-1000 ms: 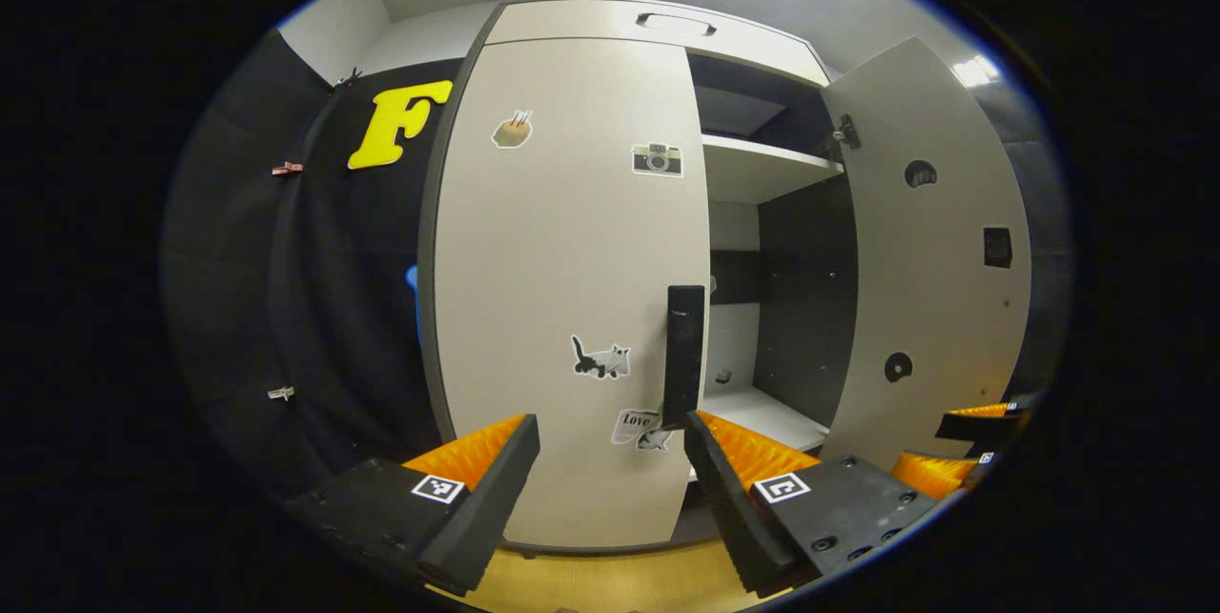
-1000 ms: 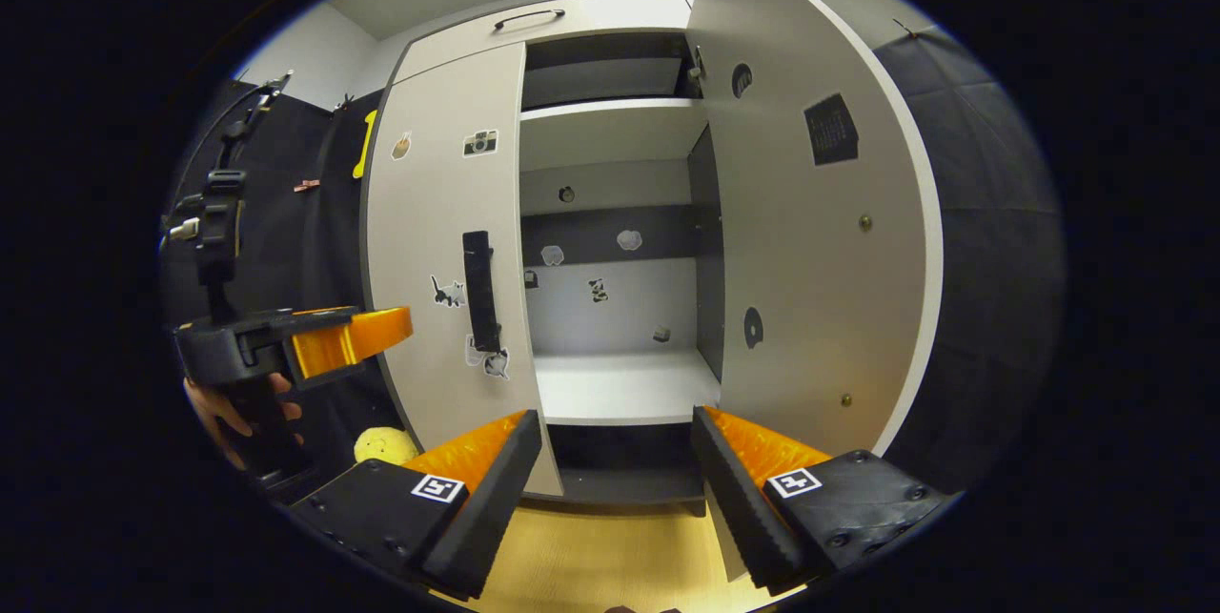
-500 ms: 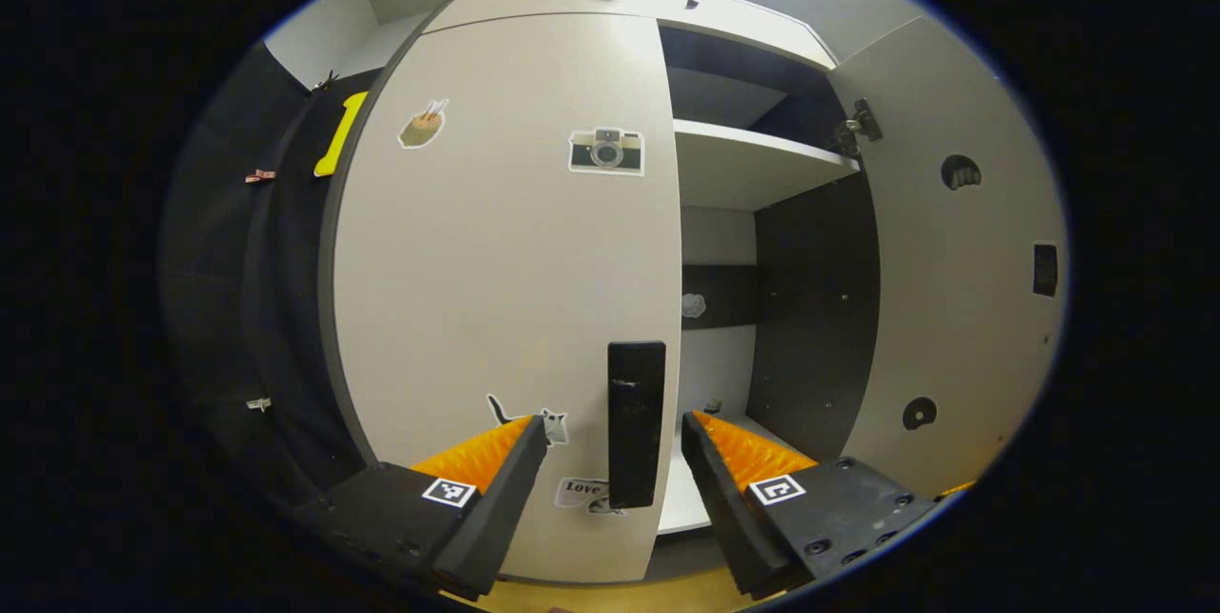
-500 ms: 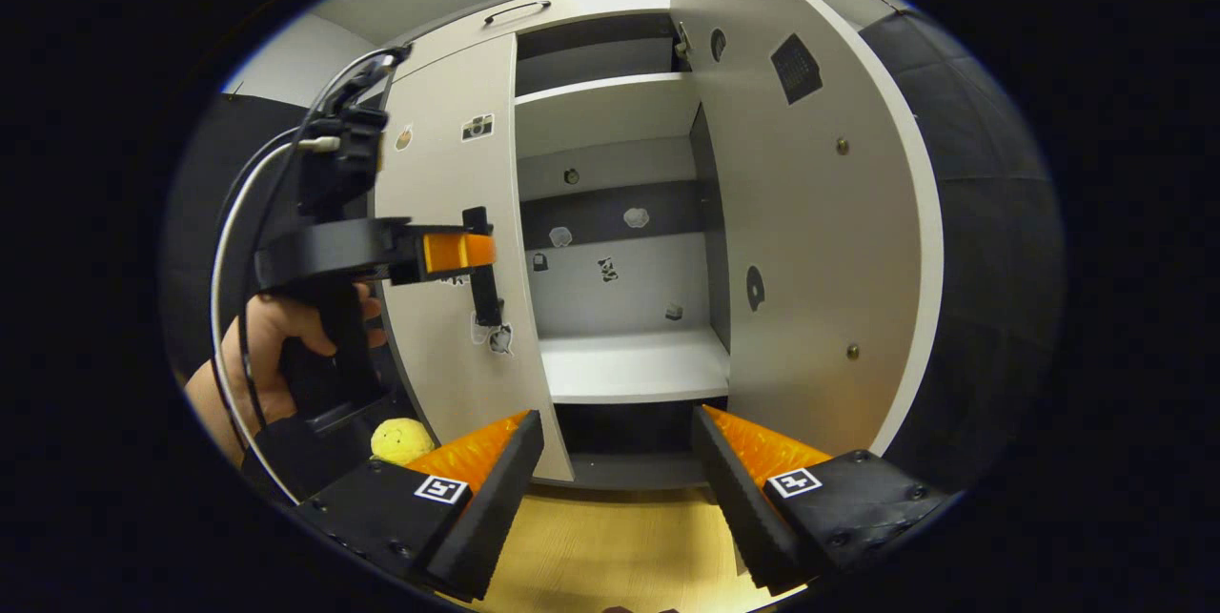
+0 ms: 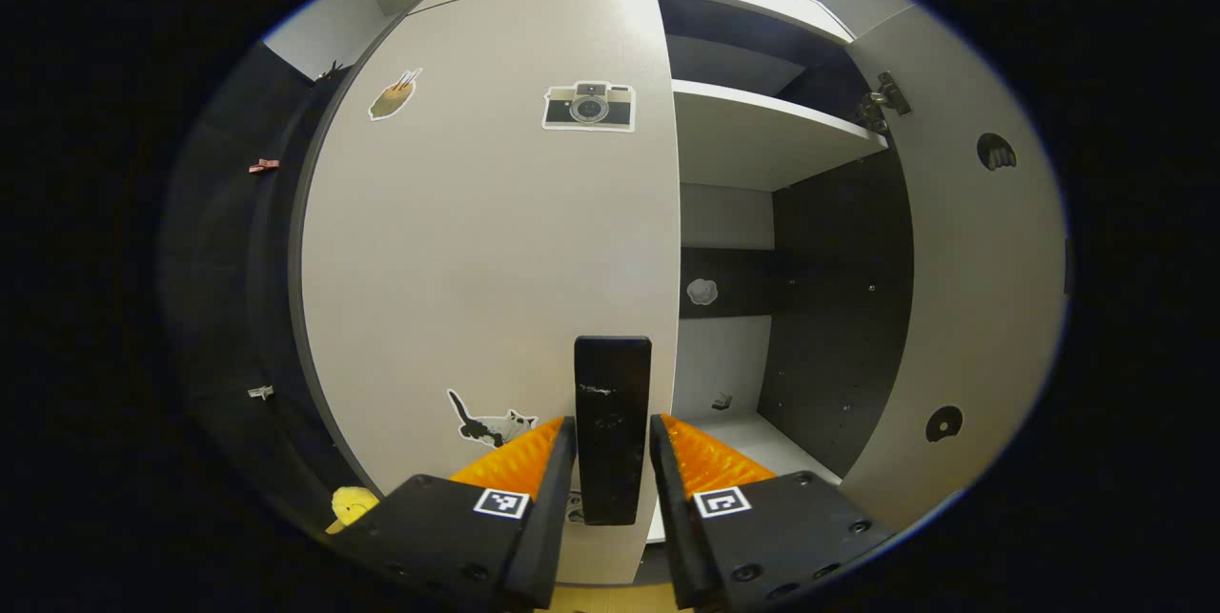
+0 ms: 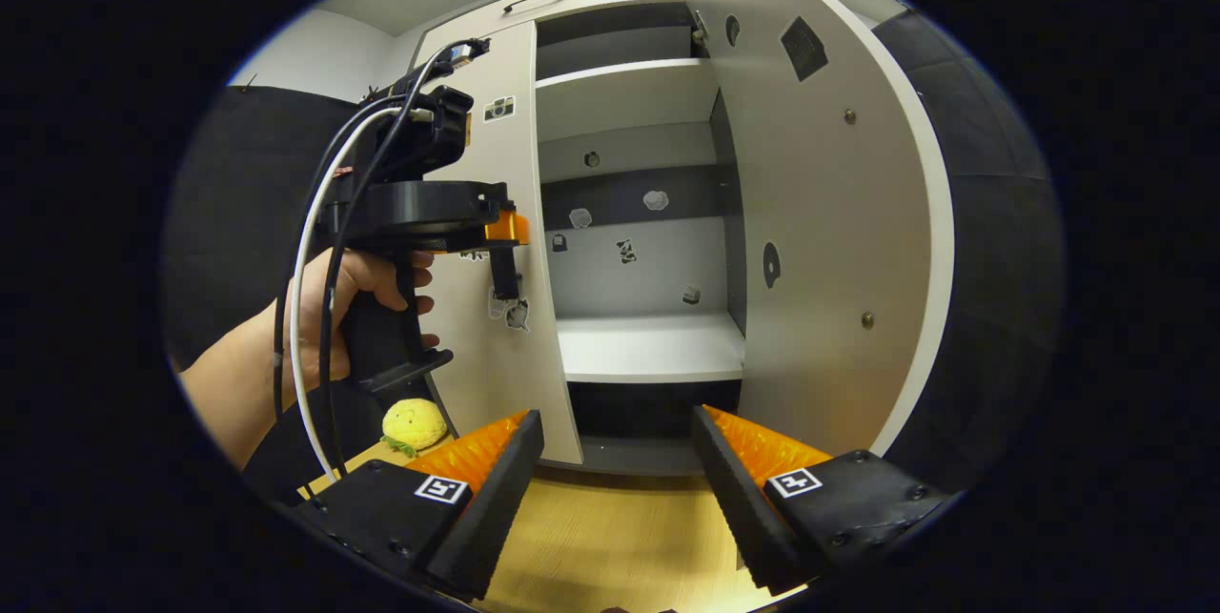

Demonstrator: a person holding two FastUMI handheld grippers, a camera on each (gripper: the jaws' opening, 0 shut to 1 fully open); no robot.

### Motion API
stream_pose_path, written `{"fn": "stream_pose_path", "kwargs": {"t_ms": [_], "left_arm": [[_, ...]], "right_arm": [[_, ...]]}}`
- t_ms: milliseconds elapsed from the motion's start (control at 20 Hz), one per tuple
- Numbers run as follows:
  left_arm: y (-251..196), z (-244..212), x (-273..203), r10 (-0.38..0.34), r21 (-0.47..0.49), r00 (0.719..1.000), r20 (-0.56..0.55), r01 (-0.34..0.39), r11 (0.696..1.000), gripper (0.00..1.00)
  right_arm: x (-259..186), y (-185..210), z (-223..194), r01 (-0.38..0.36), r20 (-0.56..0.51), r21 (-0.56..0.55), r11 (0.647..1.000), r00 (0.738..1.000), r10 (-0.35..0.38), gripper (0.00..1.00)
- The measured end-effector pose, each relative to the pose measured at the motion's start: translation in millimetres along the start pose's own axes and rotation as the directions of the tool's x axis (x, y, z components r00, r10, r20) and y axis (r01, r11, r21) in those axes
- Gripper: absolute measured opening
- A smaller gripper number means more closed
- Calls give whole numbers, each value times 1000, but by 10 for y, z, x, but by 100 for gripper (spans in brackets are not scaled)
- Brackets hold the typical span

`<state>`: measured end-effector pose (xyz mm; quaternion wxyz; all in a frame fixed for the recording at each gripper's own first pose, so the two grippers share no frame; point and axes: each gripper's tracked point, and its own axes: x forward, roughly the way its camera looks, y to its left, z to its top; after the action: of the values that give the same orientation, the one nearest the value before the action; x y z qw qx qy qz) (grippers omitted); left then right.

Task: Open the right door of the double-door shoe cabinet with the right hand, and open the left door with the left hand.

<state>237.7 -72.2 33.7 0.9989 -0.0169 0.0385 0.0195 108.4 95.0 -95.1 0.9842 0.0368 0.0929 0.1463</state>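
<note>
- Shoe cabinet (image 6: pixel 639 346): right door (image 6: pixel 829 241) swung wide open, left door (image 5: pixel 486 241) shut.
- Your left tongs (image 5: pixel 613 499) sit around the left door's black handle (image 5: pixel 612 422); fingers just beside it, can't tell if they press.
- Your right tongs (image 6: pixel 618 489) gape open, holding nothing, low in front of the cabinet.
- Yellow plush toy (image 6: pixel 414 424) on the floor by the left door.

Left gripper (image 5: pixel 612 489): jaws drawn narrow, one finger (image 5: pixel 548 489) lying close on each side of the black door handle (image 5: pixel 612 427); firm contact cannot be told

Left gripper (image 6: pixel 500 227) in the right gripper view: held level, reached forward to the handle; cables are trailed from its rear

Hand (image 6: pixel 348 313): wrapped round the left gripper's grip, forearm extended from lower left

Right gripper (image 6: pixel 618 475): jaws spread wide, nothing held between them; held low and pointed forward
</note>
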Motion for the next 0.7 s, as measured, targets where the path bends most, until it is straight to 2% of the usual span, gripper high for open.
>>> {"fn": "stream_pose_path", "kwargs": {"t_ms": [100, 400, 550, 700], "left_arm": [[11, 0, -6, 5, -21, 1000, -3, -5, 1000, 37], [16, -60, -6, -4, -21, 1000, -23, 3, 1000, 29], [15, -68, -36, -14, -41, 1000, -28, 13, 999, 17], [19, -67, -105, -31, -61, 999, -26, 29, 998, 14]], "right_arm": [[-5, -8, 5, 1, 0, 3, 1000, 1000, -1, 98], [-79, -27, 60, 19, 20, -9, 1000, 1000, -19, 98], [-133, -14, 59, 26, 15, -18, 1000, 1000, -25, 98], [-169, -3, 74, 33, 15, -34, 999, 999, -33, 98]]}}
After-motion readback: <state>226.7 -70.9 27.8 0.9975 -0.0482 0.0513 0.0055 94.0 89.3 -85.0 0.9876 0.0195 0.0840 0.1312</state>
